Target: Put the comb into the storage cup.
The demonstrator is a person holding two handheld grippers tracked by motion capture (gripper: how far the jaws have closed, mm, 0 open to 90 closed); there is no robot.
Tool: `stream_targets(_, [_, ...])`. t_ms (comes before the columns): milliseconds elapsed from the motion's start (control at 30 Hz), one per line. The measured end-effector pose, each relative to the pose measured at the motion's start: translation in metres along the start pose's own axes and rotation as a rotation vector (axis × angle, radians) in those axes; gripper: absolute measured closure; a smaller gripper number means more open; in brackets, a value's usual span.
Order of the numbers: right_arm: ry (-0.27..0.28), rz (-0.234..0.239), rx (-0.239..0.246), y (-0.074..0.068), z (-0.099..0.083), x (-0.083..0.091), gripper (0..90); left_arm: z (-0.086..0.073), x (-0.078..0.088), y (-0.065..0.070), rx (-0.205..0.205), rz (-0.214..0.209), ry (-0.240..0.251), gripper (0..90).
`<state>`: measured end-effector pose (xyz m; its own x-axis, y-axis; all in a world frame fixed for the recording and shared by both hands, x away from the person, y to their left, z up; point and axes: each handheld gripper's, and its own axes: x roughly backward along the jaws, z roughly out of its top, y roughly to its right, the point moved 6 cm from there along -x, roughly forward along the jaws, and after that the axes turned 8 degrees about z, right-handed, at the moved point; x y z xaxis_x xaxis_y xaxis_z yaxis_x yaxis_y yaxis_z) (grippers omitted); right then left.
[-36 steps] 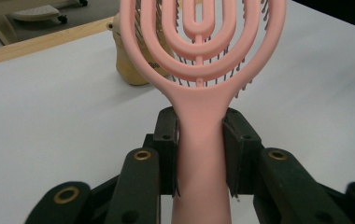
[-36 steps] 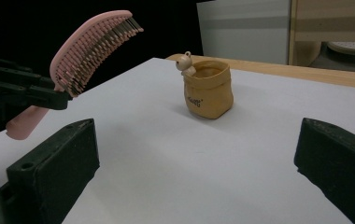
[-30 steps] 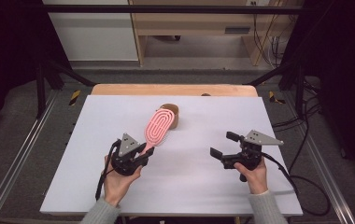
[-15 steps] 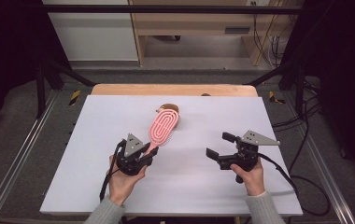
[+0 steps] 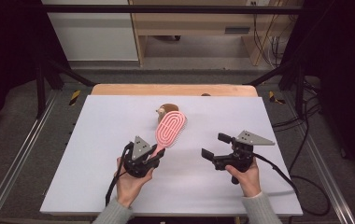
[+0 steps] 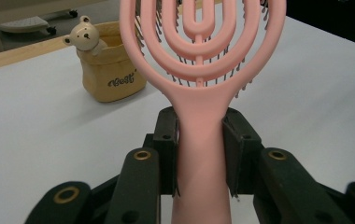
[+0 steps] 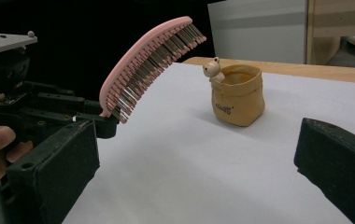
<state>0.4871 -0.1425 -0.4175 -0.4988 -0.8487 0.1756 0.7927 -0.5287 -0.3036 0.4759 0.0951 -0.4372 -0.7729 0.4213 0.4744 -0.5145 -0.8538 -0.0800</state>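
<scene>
Clamping the pink hairbrush [image 6: 199,154] handle, the left gripper [image 5: 154,158] fingers grip while the right gripper [image 5: 215,149] fingers gape.

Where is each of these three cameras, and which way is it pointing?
High view: above the person's side, looking down on the white table; both hands and forearms show.
Left gripper view: on the left tongs, looking along the pink hairbrush they clamp.
Right gripper view: on the open right tongs, facing the left tongs.
Shared: the brush and the bear pouch.
</scene>
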Motion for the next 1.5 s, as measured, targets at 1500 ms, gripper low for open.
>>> stream_targets(1500, [-0.032, 0.014, -0.08, -0.014, 0.0, -0.032, 1.2, -0.001, -0.019, 0.023, -0.001, -0.014, 0.018, 69.4])
